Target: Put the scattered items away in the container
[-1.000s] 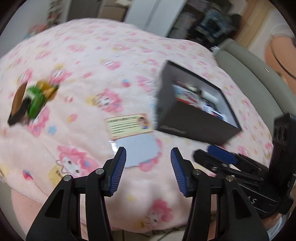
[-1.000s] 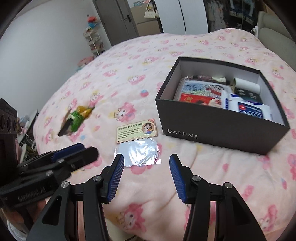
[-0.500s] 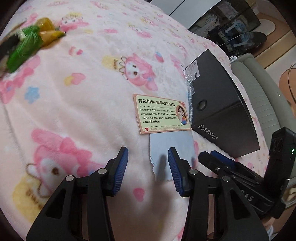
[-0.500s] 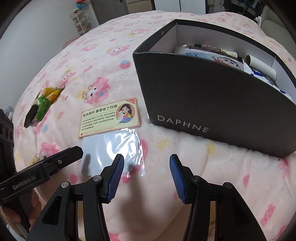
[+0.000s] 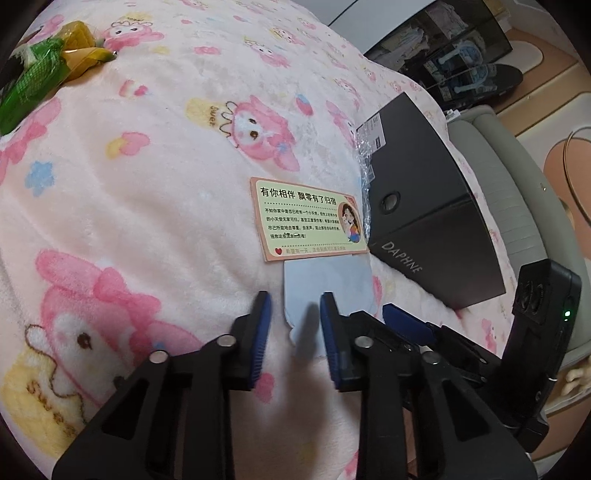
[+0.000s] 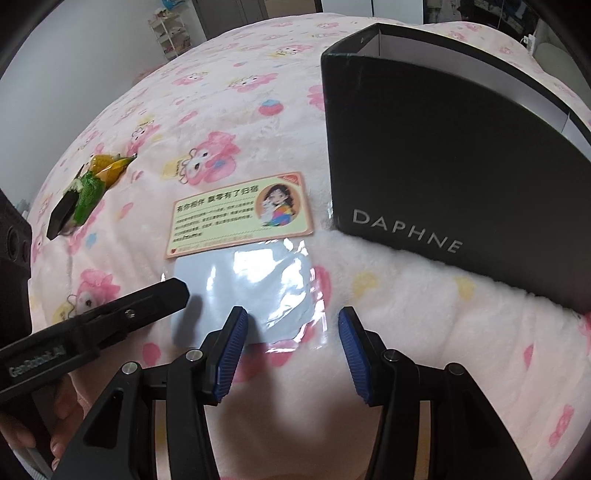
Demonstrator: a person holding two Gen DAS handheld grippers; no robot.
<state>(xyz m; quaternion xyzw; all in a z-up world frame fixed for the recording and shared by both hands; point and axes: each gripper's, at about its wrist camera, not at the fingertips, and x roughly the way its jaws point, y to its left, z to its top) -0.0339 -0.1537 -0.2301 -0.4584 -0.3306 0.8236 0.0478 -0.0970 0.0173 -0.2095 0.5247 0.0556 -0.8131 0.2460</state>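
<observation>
A pale blue sheet in a clear plastic sleeve (image 5: 325, 288) (image 6: 251, 288) lies flat on the pink blanket, just below an illustrated card (image 5: 306, 221) (image 6: 240, 218). My left gripper (image 5: 295, 306) (image 6: 177, 291) straddles the sleeve's near left corner; its jaws are closing, with a gap still showing on both sides. My right gripper (image 6: 291, 325) (image 5: 402, 321) stands open over the sleeve's near right edge. The black DAPHNE box (image 6: 443, 166) (image 5: 424, 221) stands to the right, its inside hidden. A green and yellow snack packet (image 5: 44, 74) (image 6: 88, 192) lies far left.
The soft pink cartoon blanket (image 6: 424, 314) (image 5: 129, 184) dips under the grippers. A grey padded edge (image 5: 517, 184) runs behind the box. A white shelf (image 6: 170, 33) stands by the far wall. A hand (image 6: 55, 424) holds the left gripper.
Both grippers have come down close to the blue sheet, and the box's contents have dropped out of sight. The left jaws have narrowed around the sheet's corner; the right jaws kept their width.
</observation>
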